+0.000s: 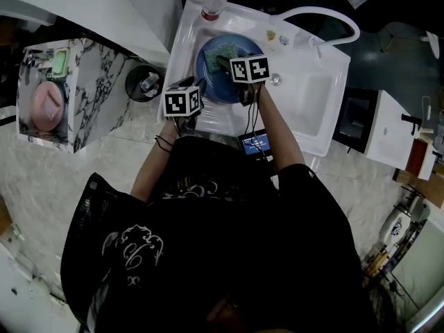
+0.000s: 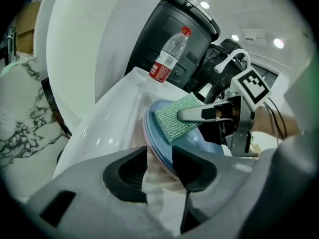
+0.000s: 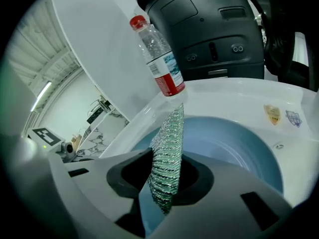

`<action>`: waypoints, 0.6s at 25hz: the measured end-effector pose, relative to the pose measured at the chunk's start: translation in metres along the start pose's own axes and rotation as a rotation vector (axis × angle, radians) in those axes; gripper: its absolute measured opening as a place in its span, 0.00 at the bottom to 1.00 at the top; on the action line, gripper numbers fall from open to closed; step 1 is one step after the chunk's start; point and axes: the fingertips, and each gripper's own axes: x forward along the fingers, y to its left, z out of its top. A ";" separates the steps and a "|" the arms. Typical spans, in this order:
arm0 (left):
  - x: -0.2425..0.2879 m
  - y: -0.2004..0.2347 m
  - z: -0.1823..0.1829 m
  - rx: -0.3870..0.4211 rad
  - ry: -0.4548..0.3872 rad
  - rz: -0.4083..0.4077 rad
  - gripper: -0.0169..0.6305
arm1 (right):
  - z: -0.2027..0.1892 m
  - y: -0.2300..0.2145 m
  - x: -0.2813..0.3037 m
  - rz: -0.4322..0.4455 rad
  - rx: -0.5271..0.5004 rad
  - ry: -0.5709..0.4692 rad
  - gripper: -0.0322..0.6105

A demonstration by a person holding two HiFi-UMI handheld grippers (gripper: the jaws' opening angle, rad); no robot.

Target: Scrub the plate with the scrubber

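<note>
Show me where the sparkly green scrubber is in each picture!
Head view: scrubber top middle, on the blue plate.
Left gripper view: scrubber at centre, flat against the plate.
Right gripper view: scrubber low centre, edge-on, pinched in the right claw.
Shared landmark: red-capped bottle, beyond the plate in every view.

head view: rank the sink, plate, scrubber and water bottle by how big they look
1. sink
2. plate
3. scrubber and water bottle: about alike here, and the bottle is seen from above, so I won't rank them.
</note>
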 end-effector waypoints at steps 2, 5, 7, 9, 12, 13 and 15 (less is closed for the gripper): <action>0.000 -0.001 0.000 0.000 0.002 -0.005 0.28 | 0.001 -0.008 0.000 -0.015 0.025 -0.016 0.20; 0.001 0.000 0.000 0.003 0.006 -0.008 0.28 | 0.007 -0.022 -0.003 -0.054 0.049 -0.050 0.20; 0.001 0.000 0.000 0.003 0.010 -0.009 0.28 | 0.010 -0.035 -0.006 -0.094 0.055 -0.069 0.20; 0.000 -0.001 0.002 0.002 0.007 -0.012 0.27 | 0.011 -0.048 -0.011 -0.138 0.061 -0.082 0.20; 0.000 -0.002 0.003 0.002 0.006 -0.016 0.27 | 0.011 -0.065 -0.023 -0.195 0.090 -0.106 0.20; 0.000 -0.002 0.003 0.003 0.005 -0.017 0.27 | 0.011 -0.071 -0.028 -0.219 0.094 -0.115 0.20; 0.000 -0.001 0.003 0.004 0.005 -0.018 0.27 | 0.011 -0.083 -0.038 -0.269 0.098 -0.128 0.20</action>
